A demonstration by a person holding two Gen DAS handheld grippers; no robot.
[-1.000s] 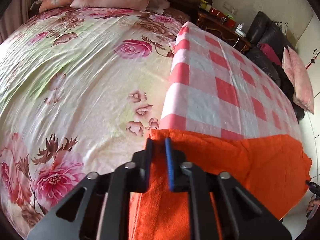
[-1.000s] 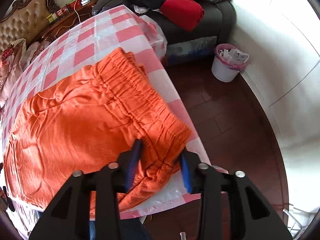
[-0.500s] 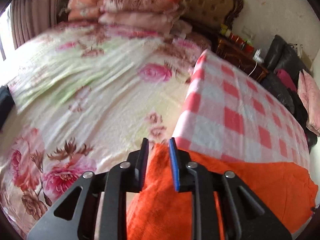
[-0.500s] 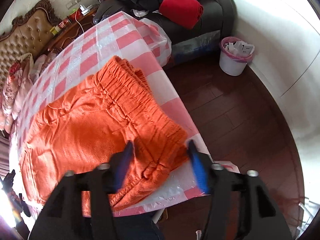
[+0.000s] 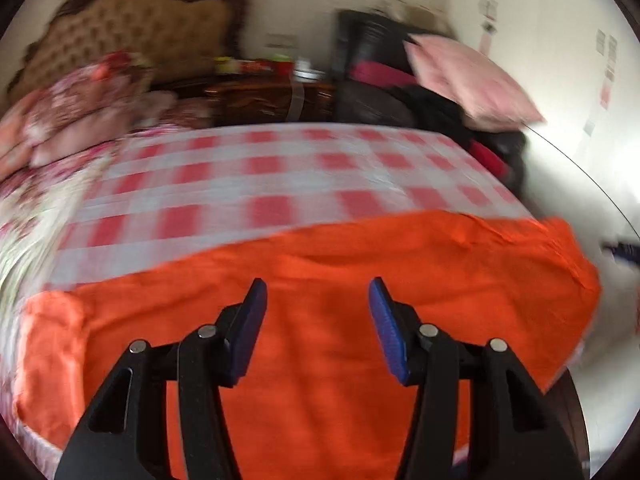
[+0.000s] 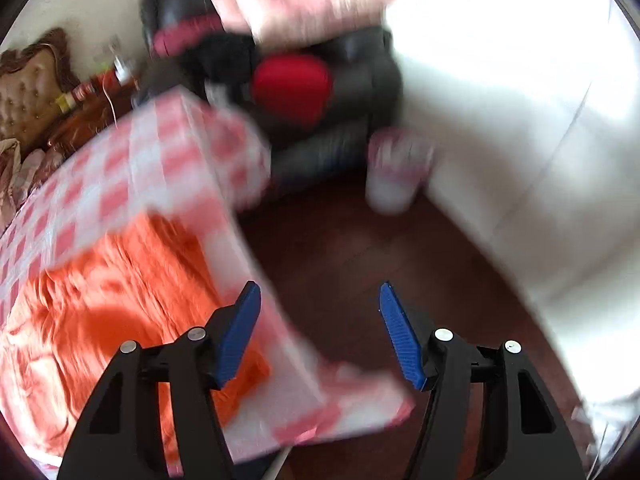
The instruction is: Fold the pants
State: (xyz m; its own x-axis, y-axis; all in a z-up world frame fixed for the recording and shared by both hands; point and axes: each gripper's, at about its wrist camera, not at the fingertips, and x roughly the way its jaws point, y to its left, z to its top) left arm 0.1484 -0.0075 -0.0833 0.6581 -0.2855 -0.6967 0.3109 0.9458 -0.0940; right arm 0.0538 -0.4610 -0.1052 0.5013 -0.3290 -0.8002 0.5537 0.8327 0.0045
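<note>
The orange pants (image 5: 328, 280) lie folded flat on a table covered with a red-and-white checked cloth (image 5: 256, 176). My left gripper (image 5: 318, 304) is open and empty, held above the middle of the pants. In the right wrist view the pants (image 6: 112, 304) lie at the left, with the elastic waistband towards the table's right edge. My right gripper (image 6: 320, 308) is open and empty, over the table's near right corner and the floor beyond it. Both views are blurred by motion.
A bed with a floral cover (image 5: 24, 208) and a padded headboard (image 5: 132, 36) lies left of the table. A black sofa with a pink cushion (image 5: 468, 76) and a red bundle (image 6: 292, 84) stands behind. A white bin (image 6: 396, 172) stands on the dark wood floor (image 6: 360, 256).
My left gripper let go of the pants' corner, opened wide and swung right over the pants. My right gripper stayed open and pulled back off the waistband, to the right past the table corner.
</note>
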